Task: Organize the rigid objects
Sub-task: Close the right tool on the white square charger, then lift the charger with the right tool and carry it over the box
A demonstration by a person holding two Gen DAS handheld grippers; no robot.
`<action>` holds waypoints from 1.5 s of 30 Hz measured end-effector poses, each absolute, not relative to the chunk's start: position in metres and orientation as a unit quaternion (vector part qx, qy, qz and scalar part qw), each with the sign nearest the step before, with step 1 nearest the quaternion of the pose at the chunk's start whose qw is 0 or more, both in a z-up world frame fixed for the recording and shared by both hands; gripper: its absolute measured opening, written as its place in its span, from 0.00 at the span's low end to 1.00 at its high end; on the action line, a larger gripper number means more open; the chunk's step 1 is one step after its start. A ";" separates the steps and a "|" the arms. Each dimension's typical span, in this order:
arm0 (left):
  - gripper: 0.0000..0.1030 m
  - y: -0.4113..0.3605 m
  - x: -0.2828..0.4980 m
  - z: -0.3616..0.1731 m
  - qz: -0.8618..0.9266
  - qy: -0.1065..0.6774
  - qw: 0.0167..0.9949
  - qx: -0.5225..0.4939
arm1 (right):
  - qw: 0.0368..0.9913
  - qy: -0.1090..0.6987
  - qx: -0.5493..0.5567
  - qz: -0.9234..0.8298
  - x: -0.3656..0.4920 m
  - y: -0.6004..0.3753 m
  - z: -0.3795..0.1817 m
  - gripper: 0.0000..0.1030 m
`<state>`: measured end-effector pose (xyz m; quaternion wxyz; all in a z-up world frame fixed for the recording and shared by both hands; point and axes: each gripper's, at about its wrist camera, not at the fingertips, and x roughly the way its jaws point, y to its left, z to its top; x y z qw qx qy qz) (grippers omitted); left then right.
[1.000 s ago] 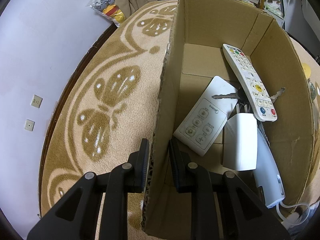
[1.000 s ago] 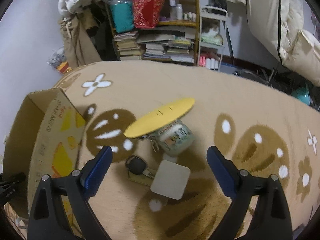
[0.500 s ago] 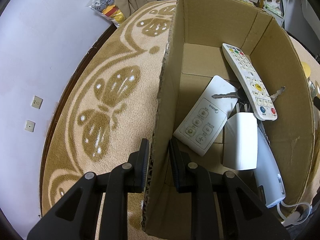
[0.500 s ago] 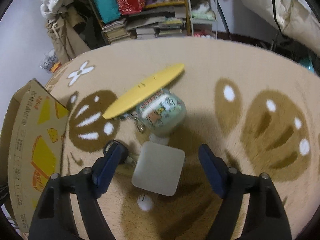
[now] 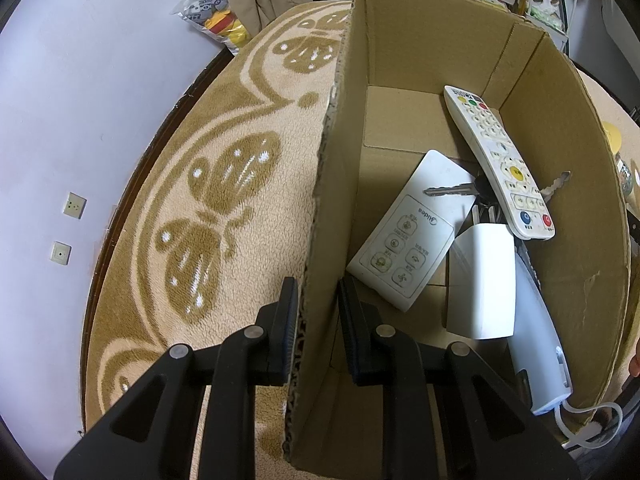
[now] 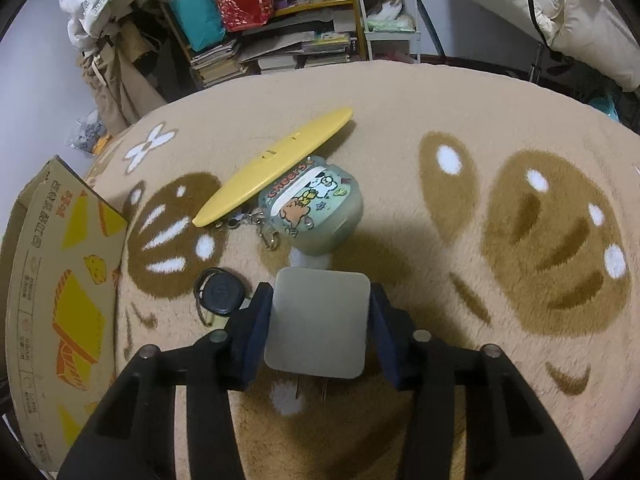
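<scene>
In the left wrist view my left gripper (image 5: 318, 292) is shut on the near side wall of an open cardboard box (image 5: 440, 40). Inside lie a long white remote (image 5: 500, 160), a flat white remote (image 5: 408, 232), keys (image 5: 452, 190), a white block (image 5: 480, 280) and a white corded device (image 5: 536, 352). In the right wrist view my right gripper (image 6: 318, 300) is closing on a square white charger plug (image 6: 318, 324) lying on the carpet. Its blue pads meet the plug's two sides, and the prongs point toward me.
Just beyond the plug lie a black key fob (image 6: 218, 292), a green cartoon-printed case (image 6: 320, 208) with a keyring, and a yellow oval lid (image 6: 276, 154) leaning on it. The box's printed outer wall (image 6: 60, 280) stands at the left. Cluttered shelves (image 6: 280, 20) line the back.
My right gripper came down over the white charger plug and its jaws narrowed from wide apart to the plug's sides. The left gripper and the box have not moved.
</scene>
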<state>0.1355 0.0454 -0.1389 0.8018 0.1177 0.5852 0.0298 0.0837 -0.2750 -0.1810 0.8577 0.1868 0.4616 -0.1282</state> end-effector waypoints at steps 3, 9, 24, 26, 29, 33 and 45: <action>0.20 0.045 0.135 -0.139 0.030 0.585 0.802 0.117 | 0.864 0.448 0.198 -0.119 0.082 -0.275 -0.172 0.47; 0.20 0.045 0.136 -0.139 0.030 0.585 0.802 0.117 | 0.884 0.417 0.192 -0.092 0.084 -0.261 -0.146 0.47; 0.20 0.044 0.134 -0.141 0.030 0.585 0.802 0.117 | 0.914 0.361 0.182 0.045 0.089 -0.179 -0.083 0.47; 0.20 0.044 0.134 -0.141 0.030 0.585 0.802 0.118 | 0.915 0.358 0.174 0.059 0.090 -0.169 -0.078 0.47; 0.20 0.044 0.135 -0.141 0.030 0.586 0.801 0.117 | 0.917 0.355 0.165 0.074 0.092 -0.157 -0.074 0.47; 0.20 0.044 0.134 -0.141 0.030 0.586 0.801 0.117 | 0.918 0.354 0.152 0.092 0.094 -0.143 -0.070 0.47; 0.20 0.044 0.135 -0.141 0.030 0.586 0.801 0.116 | 0.911 0.372 0.116 0.135 0.107 -0.103 -0.069 0.47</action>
